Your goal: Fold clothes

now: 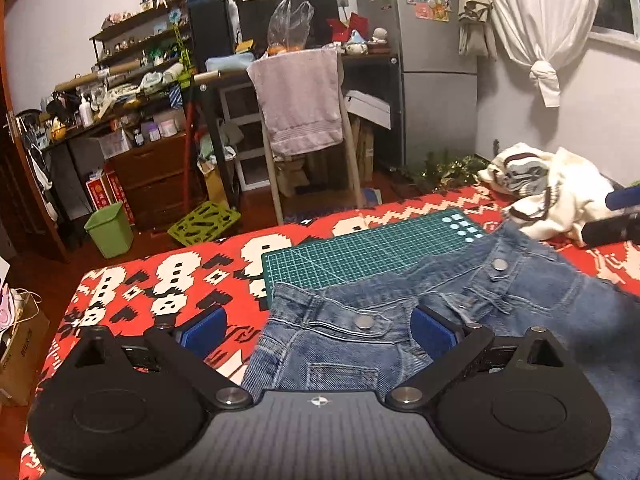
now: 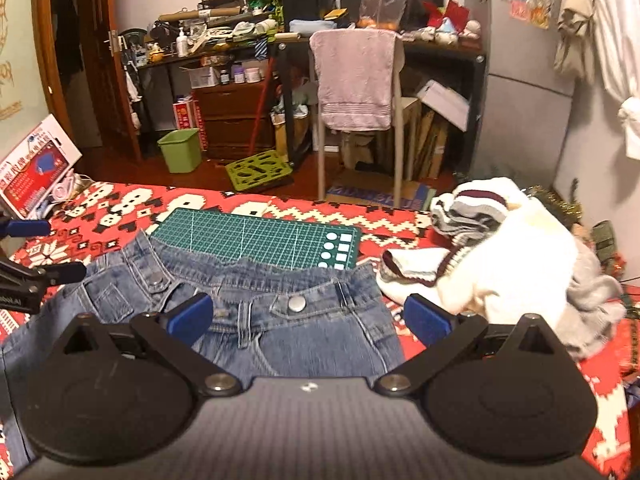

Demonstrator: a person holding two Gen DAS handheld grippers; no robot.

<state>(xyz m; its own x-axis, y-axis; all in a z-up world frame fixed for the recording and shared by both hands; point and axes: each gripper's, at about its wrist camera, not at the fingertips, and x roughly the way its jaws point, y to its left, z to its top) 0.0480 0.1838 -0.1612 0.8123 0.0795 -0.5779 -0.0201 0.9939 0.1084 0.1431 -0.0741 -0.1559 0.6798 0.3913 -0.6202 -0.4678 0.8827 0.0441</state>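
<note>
Blue denim jeans point(image 1: 400, 320) point(image 2: 280, 320) lie flat on the red patterned bedspread, waistband toward the green cutting mat point(image 1: 360, 252) point(image 2: 260, 240). My left gripper point(image 1: 320, 330) hovers open over the jeans' left waistband corner, one blue pad off the cloth over the bedspread. My right gripper point(image 2: 308, 318) stands open above the right waistband end, its right pad past the jeans' edge. Nothing is held. The other gripper's dark fingers show at the right edge of the left wrist view and at the left edge of the right wrist view.
A crumpled white sweater with dark red stripes point(image 1: 552, 196) point(image 2: 512, 256) lies on the bed to the right of the jeans. Beyond the bed's far edge stand a chair with a pink towel point(image 1: 300, 100) point(image 2: 356, 80), a green bin point(image 1: 110, 230) point(image 2: 180, 150) and cluttered desks.
</note>
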